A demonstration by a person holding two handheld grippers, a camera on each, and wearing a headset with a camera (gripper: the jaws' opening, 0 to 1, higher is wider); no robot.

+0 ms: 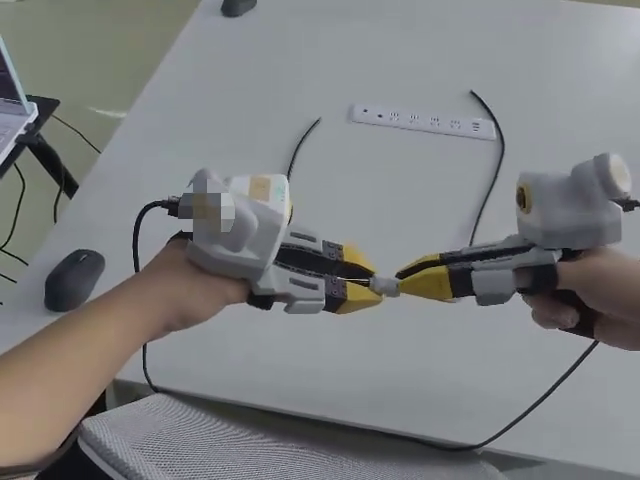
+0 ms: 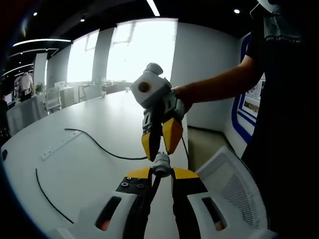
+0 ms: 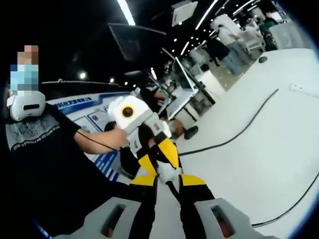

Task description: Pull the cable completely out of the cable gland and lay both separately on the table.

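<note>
Between the yellow jaw tips hangs the grey cable gland (image 1: 385, 287), in the air above the white table (image 1: 300, 80). The left gripper (image 1: 371, 285) and the right gripper (image 1: 404, 280) are both clamped on it, tip to tip. A dark cable (image 3: 174, 192) runs back between the right jaws.

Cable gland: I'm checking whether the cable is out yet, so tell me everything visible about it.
The cable gland is a small, pale grey, plastic-looking fitting held in the air above the white table. The left gripper is shut on it; the right gripper's yellow tips meet its other end, on gland or cable I cannot tell. A thin dark cable runs from it back between the left gripper's jaws, so it looks not yet pulled free.
</note>
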